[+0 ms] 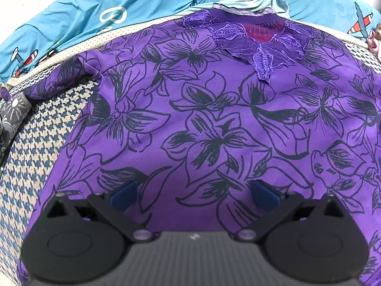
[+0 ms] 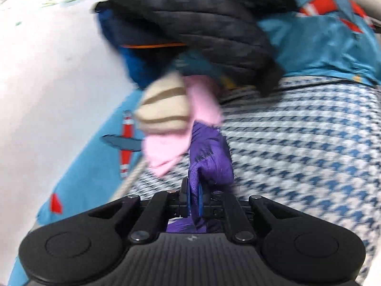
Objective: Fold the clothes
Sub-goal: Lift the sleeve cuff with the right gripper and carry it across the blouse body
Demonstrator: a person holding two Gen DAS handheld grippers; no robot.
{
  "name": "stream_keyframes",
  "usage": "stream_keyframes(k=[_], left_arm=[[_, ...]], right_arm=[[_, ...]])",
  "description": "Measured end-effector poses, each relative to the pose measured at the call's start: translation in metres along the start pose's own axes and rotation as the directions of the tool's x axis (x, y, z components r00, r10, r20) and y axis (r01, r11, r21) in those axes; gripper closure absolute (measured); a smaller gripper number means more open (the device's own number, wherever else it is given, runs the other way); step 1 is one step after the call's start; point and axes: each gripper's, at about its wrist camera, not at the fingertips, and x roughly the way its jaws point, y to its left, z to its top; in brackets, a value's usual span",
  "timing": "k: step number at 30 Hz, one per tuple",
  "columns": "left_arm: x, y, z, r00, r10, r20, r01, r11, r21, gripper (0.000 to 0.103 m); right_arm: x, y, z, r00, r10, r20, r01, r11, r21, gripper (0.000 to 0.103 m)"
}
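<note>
Purple floral-print top (image 1: 214, 124) lies spread flat over blue-and-cream houndstooth cloth (image 1: 35, 143), filling the left wrist frame's centre. Low in that frame, the left gripper (image 1: 194, 195) hovers with jaws apart. Bottom centre of the right wrist frame, the right gripper (image 2: 193, 200) is clamped on a purple fabric fold (image 2: 209, 157).

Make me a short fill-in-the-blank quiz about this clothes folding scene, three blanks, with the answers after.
1. The purple top lies spread on a cloth with a blue and white ____ pattern.
2. The right claw is shut on a bunch of ____ fabric.
3. The left claw hangs above the top with its jaws ____.

Missing words: houndstooth; purple; open
</note>
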Motion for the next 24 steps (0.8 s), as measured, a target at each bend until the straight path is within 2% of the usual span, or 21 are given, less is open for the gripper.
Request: stream_keyframes(k=[7,15,19,24], left_arm=[[0.0,0.001,0.002,1.0,-0.003,-0.01,0.003,1.0,-0.008,0.0],[0.001,0.007,0.005,0.999,-0.026,-0.033,0.025,0.999,-0.041,0.0],[0.002,0.013,0.006,0.999,-0.023,-0.04,0.021,0.998,-0.058,0.0],[0.002,0.029,0.007,0.999,-0.013,-0.046,0.008,0.995,-0.101,0.0]], right_arm=[[0.009,0.053,-0.023,0.992,0.114,-0.043,-0.118,0.989,-0.09,0.095],[0.029,0.107,-0.053,0.973,0.204,-0.113,-0.216,0.97,-0.112,0.095],[0.039,0.136,-0.069,0.955,0.259,-0.148,-0.278,0.952,-0.125,0.095],[0.047,0.172,-0.092,0.919,0.337,-0.203,-0.37,0.917,-0.149,0.095]])
